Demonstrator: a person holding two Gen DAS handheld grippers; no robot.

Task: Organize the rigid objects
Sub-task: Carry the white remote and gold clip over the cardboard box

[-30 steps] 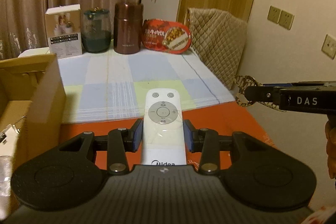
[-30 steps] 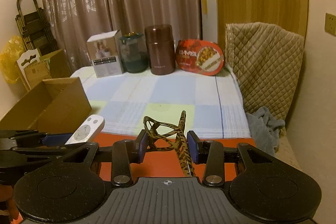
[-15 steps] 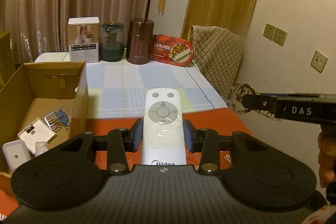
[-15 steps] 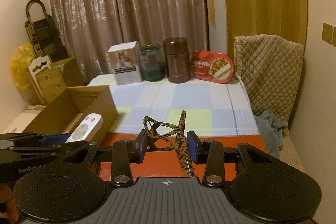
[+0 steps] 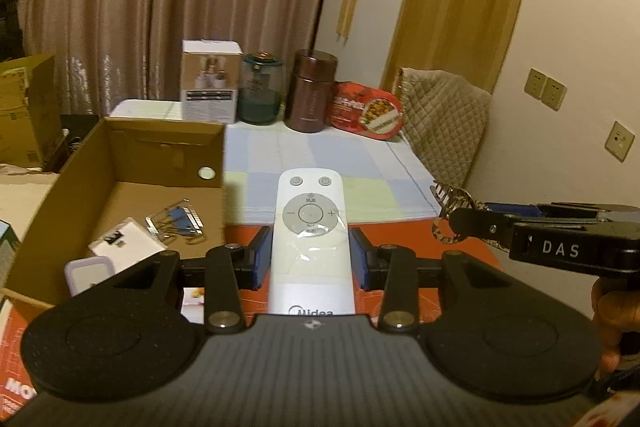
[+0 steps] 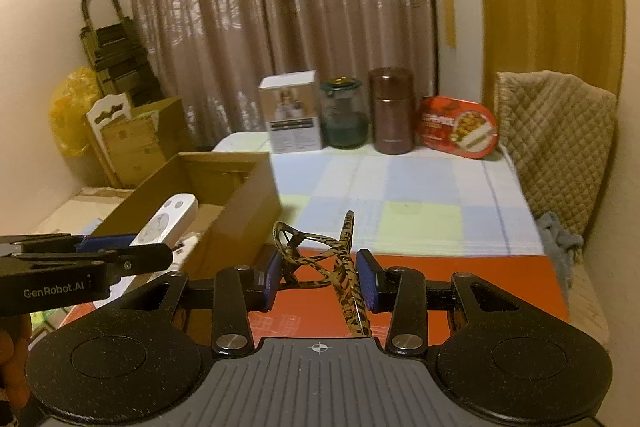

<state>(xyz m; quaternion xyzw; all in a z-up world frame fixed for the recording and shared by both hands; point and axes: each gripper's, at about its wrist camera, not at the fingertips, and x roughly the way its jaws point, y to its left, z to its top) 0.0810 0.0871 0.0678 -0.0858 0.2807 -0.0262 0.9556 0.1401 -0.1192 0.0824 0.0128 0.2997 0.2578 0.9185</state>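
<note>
We hold two pieces above the counter (image 6: 420,187), the open cardboard box (image 5: 120,163) ahead-left of our left hand-held gripper (image 5: 310,263). That gripper is clamped on the white remote (image 5: 310,227) at mid-body; it looks light, stiff and slick under its plastic film, so we judge the flat sides safest. Our right hand-held gripper (image 6: 318,279) pinches the leopard-print hair claw (image 6: 320,255), springy and likely brittle at the teeth.

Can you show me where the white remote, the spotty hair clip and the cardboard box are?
White plastic remote control (image 5: 310,227): left wrist view, round button pad.
Leopard-spotted hair clip (image 6: 347,273): right wrist view, long bar.
Open brown cardboard box (image 5: 168,155): left wrist view, far inside wall.
</note>
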